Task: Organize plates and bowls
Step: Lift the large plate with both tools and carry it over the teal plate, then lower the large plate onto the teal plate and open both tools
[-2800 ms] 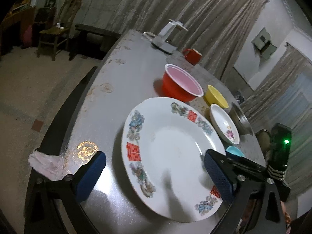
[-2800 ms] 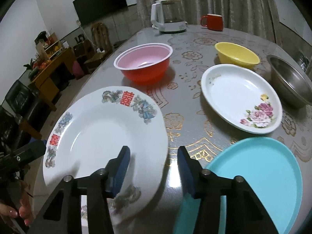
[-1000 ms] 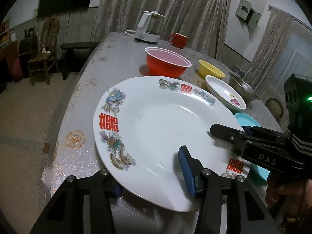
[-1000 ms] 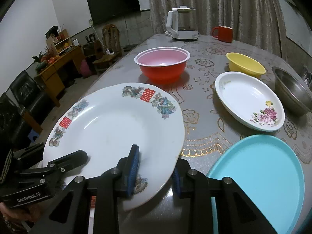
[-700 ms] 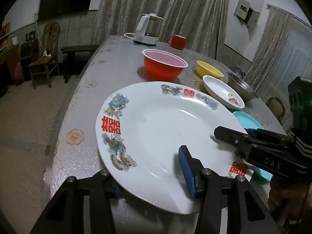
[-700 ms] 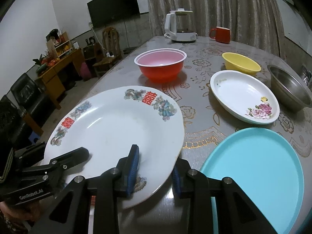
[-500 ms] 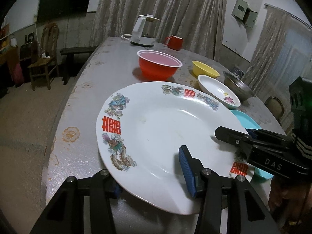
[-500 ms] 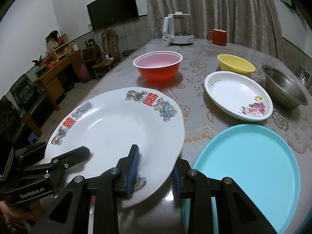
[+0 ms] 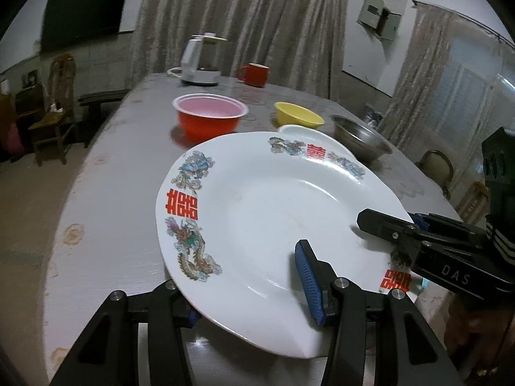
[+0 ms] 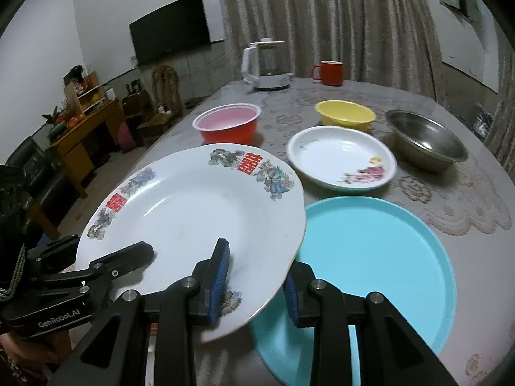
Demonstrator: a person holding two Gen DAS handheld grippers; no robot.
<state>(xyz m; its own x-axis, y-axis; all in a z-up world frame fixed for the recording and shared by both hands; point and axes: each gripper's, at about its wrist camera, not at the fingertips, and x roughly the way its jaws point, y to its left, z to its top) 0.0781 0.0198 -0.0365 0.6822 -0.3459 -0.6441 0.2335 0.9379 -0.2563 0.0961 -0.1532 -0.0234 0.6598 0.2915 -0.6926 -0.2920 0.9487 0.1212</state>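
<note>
Both hand-held grippers, L & R, clamp the big plate, which partly hides the teal plate.

Big white plate with red double-happiness marks and dragon prints is held up off the worktop, tilted, overlapping the teal plate at the near edge. Behind that sits a white floral plate. Farther back are a red bowl, a yellow bowl and a steel bowl, all upright.
</note>
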